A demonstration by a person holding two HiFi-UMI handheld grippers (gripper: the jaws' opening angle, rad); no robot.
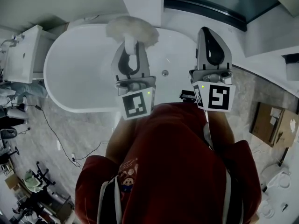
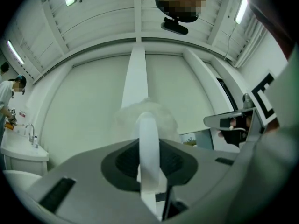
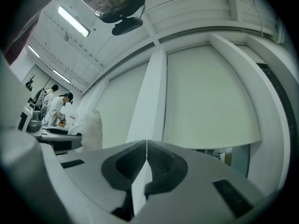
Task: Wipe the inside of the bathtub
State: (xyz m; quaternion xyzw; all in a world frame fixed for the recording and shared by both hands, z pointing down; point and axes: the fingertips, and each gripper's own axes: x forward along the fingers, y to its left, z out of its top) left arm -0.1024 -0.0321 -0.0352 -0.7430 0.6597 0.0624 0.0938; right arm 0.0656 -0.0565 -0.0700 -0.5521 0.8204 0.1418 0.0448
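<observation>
The white oval bathtub lies below me, its drain near the middle right. My left gripper is shut on the white handle of a fluffy white duster, whose head is held over the tub's far rim. In the left gripper view the handle runs up between the jaws to the fluffy head. My right gripper is shut with nothing in it, raised beside the tub's right side. Its jaws meet in a thin line, and the duster shows at the left.
A white washbasin cabinet stands left of the tub. Cables trail on the tiled floor. A cardboard box and a toilet are at the right. A dark window frame runs behind the tub. People work far left.
</observation>
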